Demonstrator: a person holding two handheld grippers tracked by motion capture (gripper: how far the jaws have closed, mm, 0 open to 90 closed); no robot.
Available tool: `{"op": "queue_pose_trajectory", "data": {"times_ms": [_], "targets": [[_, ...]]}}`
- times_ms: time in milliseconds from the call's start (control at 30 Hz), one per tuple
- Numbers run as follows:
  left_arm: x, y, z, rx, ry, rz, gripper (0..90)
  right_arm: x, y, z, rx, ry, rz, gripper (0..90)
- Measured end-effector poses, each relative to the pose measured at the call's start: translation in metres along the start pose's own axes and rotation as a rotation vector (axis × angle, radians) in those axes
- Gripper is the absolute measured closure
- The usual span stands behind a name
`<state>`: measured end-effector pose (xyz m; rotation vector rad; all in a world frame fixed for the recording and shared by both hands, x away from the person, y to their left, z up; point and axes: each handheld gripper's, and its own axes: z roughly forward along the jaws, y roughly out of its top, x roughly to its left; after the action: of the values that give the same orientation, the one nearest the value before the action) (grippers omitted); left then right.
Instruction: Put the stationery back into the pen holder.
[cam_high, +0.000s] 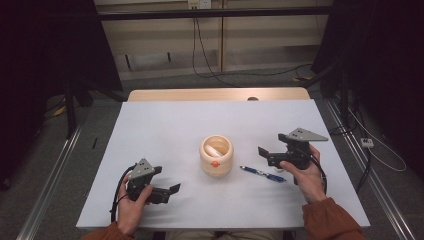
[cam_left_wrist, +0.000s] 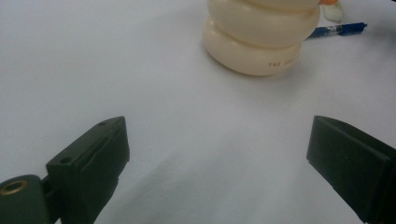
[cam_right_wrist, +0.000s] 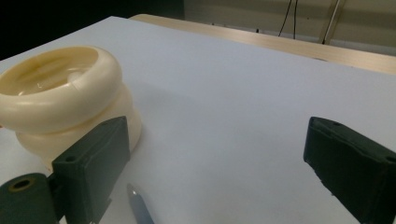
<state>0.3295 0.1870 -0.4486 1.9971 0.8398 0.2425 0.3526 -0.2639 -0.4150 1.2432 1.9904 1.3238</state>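
Note:
A cream ringed cup (cam_high: 216, 156) stands at the middle of the white table (cam_high: 165, 125), with a white piece (cam_high: 215, 148) inside it and a small orange bit (cam_high: 215, 163) on its near side. A blue pen (cam_high: 262, 174) lies just right of the cup. My left gripper (cam_high: 167, 181) rests near the front left, open and empty, pointing at the cup (cam_left_wrist: 261, 39) with the pen (cam_left_wrist: 338, 30) beyond. My right gripper (cam_high: 272, 145) hovers right of the cup, open and empty. Its left jaw is beside the cup (cam_right_wrist: 60, 93), and the pen's tip (cam_right_wrist: 139, 205) lies below.
A wooden strip (cam_high: 217, 94) runs along the table's far edge. Dark stands and cables are on the floor behind and at both sides. Bare table surface lies behind the cup and along the front edge.

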Motion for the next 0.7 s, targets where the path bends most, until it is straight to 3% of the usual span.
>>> {"op": "queue_pose_trajectory", "data": {"times_ms": [133,333,400,467,567,700], "targets": [[0.000,0.000,0.000,0.010,0.001,-0.001,5.9,-0.004,-0.006,-0.006,0.018,0.005,0.013,8.4],[0.000,0.000,0.000,0.002,0.003,-0.008,5.8,-0.003,-0.012,-0.013,0.051,0.012,-0.043,7.9],[0.000,0.000,0.000,0.003,0.003,-0.008,5.8,-0.004,-0.012,-0.017,0.063,0.035,-0.032,8.2],[0.000,0.000,0.000,0.005,0.005,-0.005,5.8,-0.007,-0.014,-0.020,0.081,0.025,-0.044,6.8],[0.000,-0.001,0.000,0.005,0.003,-0.007,5.8,-0.018,-0.019,-0.025,0.106,0.044,0.011,5.2],[0.001,0.000,0.001,0.011,0.007,-0.005,5.8,-0.027,-0.022,-0.033,0.111,0.053,0.024,6.8]]}}
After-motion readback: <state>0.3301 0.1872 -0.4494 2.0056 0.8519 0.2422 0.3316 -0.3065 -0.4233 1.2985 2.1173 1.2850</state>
